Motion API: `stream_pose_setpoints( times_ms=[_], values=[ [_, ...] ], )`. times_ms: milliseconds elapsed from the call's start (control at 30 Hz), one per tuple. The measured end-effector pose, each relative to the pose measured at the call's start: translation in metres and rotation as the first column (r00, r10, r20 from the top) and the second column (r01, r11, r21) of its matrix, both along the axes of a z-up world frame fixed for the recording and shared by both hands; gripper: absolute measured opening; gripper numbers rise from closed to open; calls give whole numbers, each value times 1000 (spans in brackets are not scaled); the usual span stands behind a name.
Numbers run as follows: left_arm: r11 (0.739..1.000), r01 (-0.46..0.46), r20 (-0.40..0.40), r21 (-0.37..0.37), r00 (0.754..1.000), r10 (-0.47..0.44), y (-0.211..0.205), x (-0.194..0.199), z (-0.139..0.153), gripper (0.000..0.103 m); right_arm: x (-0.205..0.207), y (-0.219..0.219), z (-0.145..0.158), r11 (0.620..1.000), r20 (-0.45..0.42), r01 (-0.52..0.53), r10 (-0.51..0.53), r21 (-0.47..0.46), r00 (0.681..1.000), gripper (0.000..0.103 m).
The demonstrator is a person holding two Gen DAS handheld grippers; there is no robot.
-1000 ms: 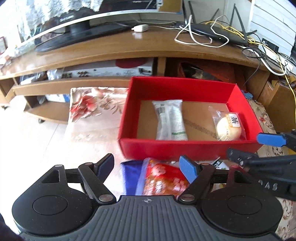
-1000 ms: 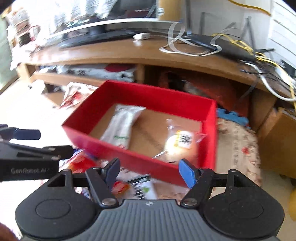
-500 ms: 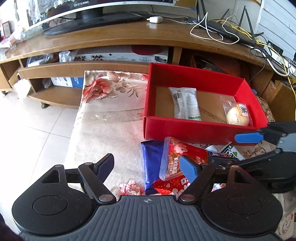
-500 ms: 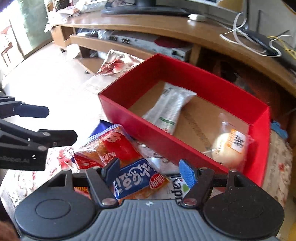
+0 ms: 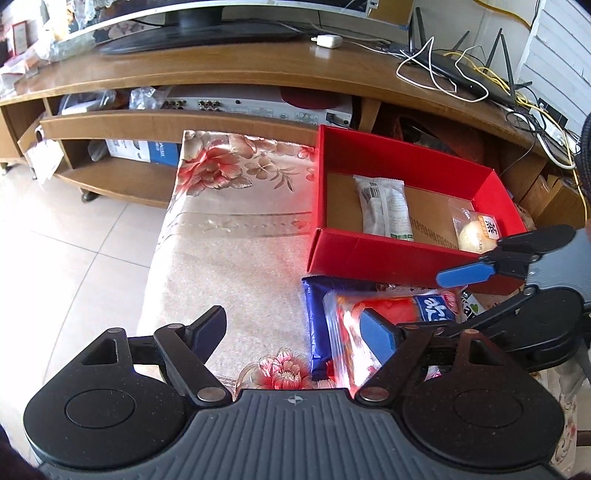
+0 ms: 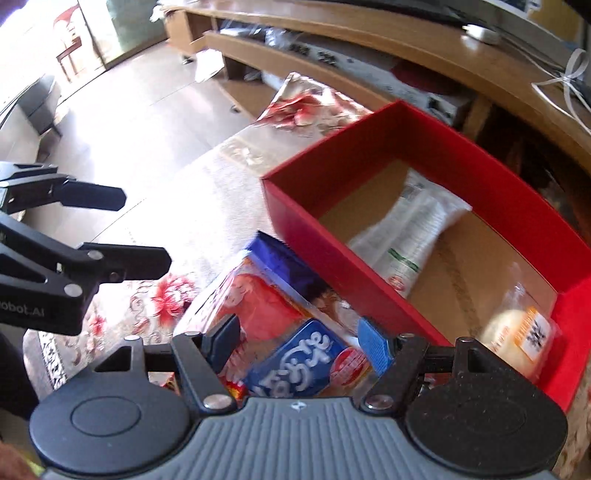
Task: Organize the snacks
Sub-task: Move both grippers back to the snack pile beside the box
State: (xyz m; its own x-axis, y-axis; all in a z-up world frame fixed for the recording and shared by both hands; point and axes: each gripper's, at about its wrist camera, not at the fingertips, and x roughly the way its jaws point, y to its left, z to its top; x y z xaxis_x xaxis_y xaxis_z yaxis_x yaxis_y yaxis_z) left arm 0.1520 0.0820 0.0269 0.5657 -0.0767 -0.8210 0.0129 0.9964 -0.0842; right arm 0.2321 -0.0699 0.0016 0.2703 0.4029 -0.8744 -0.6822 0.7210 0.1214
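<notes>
Grippers, left gripper (image 5: 295,328) and right gripper (image 6: 301,336), tilt down over snacks (image 6: 288,332).

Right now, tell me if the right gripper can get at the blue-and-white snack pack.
Probably yes. The right gripper hangs open right over the blue-and-white snack pack, which lies on top of the pile outside the red box, with nothing covering it.

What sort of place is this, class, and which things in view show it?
Most likely a home living room: a long wooden TV stand bearing a black television base, a black router with antennas among loose cables, and a pale tiled floor.
</notes>
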Motion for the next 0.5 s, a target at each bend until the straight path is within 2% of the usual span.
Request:
stream_pose_setpoints(
  times_ms=[133, 400, 500],
  values=[
    [1000, 8, -4, -14, 1000, -8, 3, 1, -1, 84, 0, 2, 1, 998, -36, -60, 61, 12, 998, 68],
    [997, 68, -49, -30, 996, -69, -12, 10, -13, 84, -16, -7, -5, 999, -59, -37, 37, 8, 998, 68],
    [991, 127, -55, -43, 990, -129, -25, 15, -15, 84, -35, -14, -5, 999, -61, -44, 44, 8, 997, 68]
  ],
)
